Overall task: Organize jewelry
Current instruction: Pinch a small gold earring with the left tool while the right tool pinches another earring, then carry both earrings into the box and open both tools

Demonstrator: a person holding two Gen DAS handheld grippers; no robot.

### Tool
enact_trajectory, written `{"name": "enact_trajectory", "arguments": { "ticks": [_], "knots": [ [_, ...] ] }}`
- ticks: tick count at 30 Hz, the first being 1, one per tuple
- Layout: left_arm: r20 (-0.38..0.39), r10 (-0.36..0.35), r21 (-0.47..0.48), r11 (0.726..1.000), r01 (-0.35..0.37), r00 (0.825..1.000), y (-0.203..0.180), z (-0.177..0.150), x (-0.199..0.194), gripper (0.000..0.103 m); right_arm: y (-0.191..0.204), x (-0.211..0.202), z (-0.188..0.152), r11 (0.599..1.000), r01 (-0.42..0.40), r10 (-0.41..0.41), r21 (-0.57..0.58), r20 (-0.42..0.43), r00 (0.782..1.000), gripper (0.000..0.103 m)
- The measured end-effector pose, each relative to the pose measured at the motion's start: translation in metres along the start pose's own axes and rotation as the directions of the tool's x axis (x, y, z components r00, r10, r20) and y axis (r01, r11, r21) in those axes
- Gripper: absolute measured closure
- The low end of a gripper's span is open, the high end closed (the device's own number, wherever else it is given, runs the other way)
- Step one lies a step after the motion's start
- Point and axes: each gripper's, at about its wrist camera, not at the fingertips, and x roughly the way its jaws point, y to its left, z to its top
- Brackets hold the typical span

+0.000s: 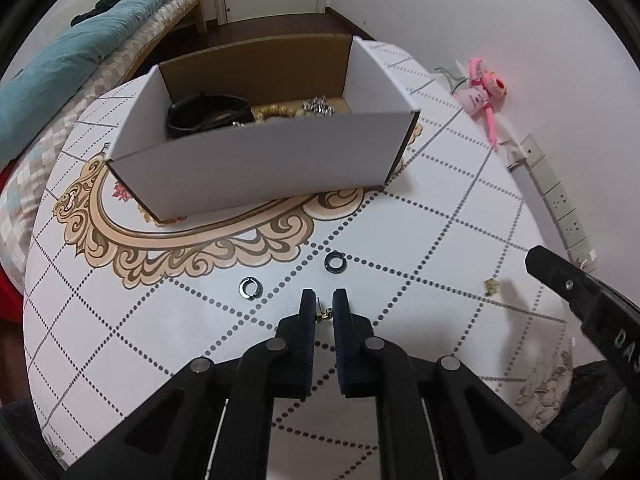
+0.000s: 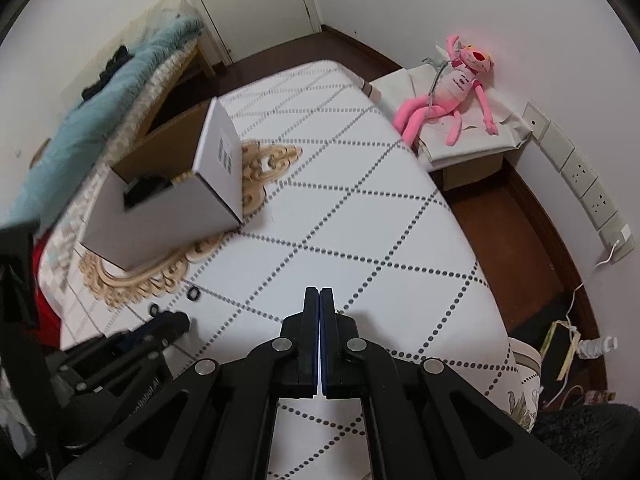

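Observation:
An open white cardboard box point(image 1: 256, 168) stands on the patterned table and holds a black strap, a bead bracelet and a silver piece. Two dark rings point(image 1: 250, 287) point(image 1: 336, 262) lie on the table in front of it. My left gripper point(image 1: 323, 300) has its jaws close together on a small gold earring point(image 1: 323, 314), just above the table. Another small gold piece point(image 1: 491, 286) lies to the right. My right gripper point(image 2: 320, 294) is shut and empty above the table; it also shows in the left wrist view point(image 1: 538, 258). The box point(image 2: 172, 216) and the rings point(image 2: 193, 294) appear to its left.
A pink plush toy point(image 2: 452, 92) sits on a covered box beside the table. A bed with a teal blanket point(image 1: 80, 40) is at the left. Wall sockets point(image 2: 580, 176) and cables run along the right wall.

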Motion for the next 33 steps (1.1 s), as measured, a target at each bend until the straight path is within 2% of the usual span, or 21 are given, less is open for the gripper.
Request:
{"name": "enact_trajectory", "arguments": {
  "ticks": [4,8,10,11,12,13,17,19,20,21,23,25,26,30,33],
  "knots": [
    [0.023,-0.021,-0.008,1.0,0.021,1.0,0.005,0.004,-0.017,0.097,-0.008,-0.011,0.006,1.0,-0.018,0.018,0.025,0.007,1.0,0.103],
    [0.027,-0.016,-0.013,1.0,0.017,1.0,0.008,0.005,-0.019,0.097,-0.015,0.004,0.008,0.999,-0.02,0.023,0.045,-0.07,0.997,0.101],
    [0.014,-0.012,-0.023,1.0,0.012,1.0,0.01,0.004,-0.015,0.097,-0.015,0.013,0.005,0.999,-0.003,0.006,0.033,-0.1,0.995,0.09],
    [0.008,-0.012,-0.027,1.0,0.012,1.0,0.011,0.003,-0.014,0.097,-0.013,0.016,0.003,1.0,-0.003,0.005,0.023,-0.104,0.995,0.075],
    [0.002,-0.011,-0.03,1.0,0.011,1.0,0.012,0.001,-0.012,0.097,-0.011,0.018,0.002,1.0,0.0,0.002,0.012,-0.106,0.994,0.066],
    [-0.004,-0.007,-0.03,1.0,0.007,1.0,0.013,0.0,-0.01,0.097,-0.008,0.022,0.0,1.0,0.008,-0.009,-0.007,-0.114,0.993,0.065],
    [-0.021,0.002,-0.033,0.999,-0.003,1.0,0.016,-0.005,-0.005,0.097,0.006,0.036,-0.009,0.995,0.056,-0.067,-0.084,-0.137,0.988,0.065],
    [-0.028,0.004,-0.036,0.999,-0.005,1.0,0.018,-0.007,-0.003,0.097,0.013,0.038,-0.014,0.987,0.094,-0.107,-0.132,-0.1,0.989,0.067],
    [-0.029,0.007,-0.036,0.999,-0.008,1.0,0.018,-0.008,-0.003,0.097,0.016,0.039,-0.016,0.981,0.117,-0.132,-0.154,-0.087,0.987,0.076],
    [-0.03,0.008,-0.036,0.999,-0.009,1.0,0.018,-0.009,-0.003,0.097,0.018,0.04,-0.017,0.976,0.133,-0.148,-0.171,-0.079,0.986,0.09],
    [-0.03,0.006,-0.038,0.999,-0.007,1.0,0.018,-0.009,-0.004,0.097,0.021,0.042,-0.019,0.972,0.139,-0.154,-0.19,-0.068,0.986,0.09],
    [-0.026,-0.001,-0.043,0.999,0.0,1.0,0.018,-0.007,-0.007,0.097,0.019,0.042,-0.018,0.976,0.124,-0.139,-0.179,-0.071,0.988,0.09],
    [-0.024,-0.007,-0.046,0.999,0.006,1.0,0.018,-0.005,-0.009,0.097,0.019,0.039,-0.017,0.979,0.113,-0.127,-0.167,-0.07,0.99,0.096],
    [0.013,-0.042,-0.064,0.997,0.043,0.999,0.021,0.01,-0.03,0.097,0.022,0.02,0.004,0.992,0.036,-0.042,-0.12,-0.048,0.998,0.096],
    [0.053,-0.078,-0.086,0.993,0.082,0.996,0.028,0.034,-0.05,0.097,0.033,0.0,0.029,0.994,-0.044,0.043,-0.097,-0.009,0.999,0.096]
  ]
}}
